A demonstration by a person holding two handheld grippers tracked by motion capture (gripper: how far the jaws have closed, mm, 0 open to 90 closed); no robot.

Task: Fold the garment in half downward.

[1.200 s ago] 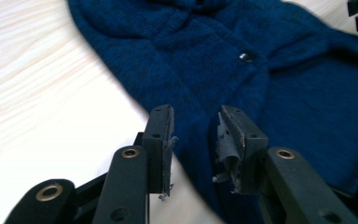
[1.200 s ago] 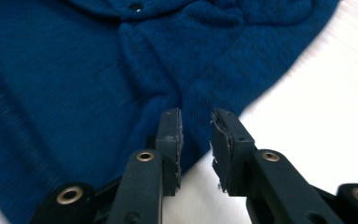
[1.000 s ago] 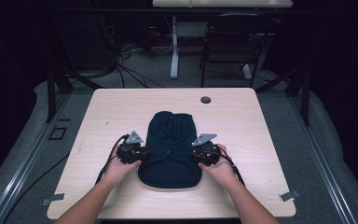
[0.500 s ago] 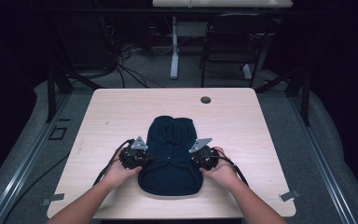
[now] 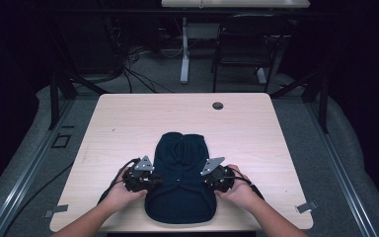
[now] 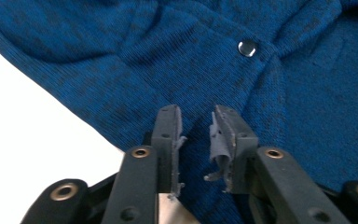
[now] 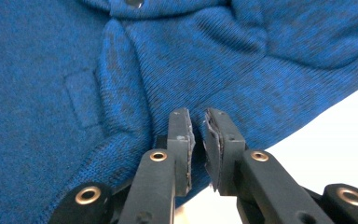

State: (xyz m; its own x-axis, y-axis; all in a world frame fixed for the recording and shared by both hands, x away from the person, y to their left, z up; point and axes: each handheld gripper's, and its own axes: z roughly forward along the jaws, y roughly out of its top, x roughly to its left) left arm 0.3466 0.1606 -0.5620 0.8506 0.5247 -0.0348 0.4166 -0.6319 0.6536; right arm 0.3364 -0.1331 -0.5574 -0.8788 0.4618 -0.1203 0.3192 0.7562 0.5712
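Left tool [image 5: 150,181], right tool [image 5: 208,178], perhaps pinching sweater [image 5: 181,190] sides

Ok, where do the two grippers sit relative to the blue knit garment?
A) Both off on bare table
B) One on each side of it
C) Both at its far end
B: in the high view the left gripper and right gripper flank the blue knit garment.

No legible text, label, brand, number or sign anywhere on view.
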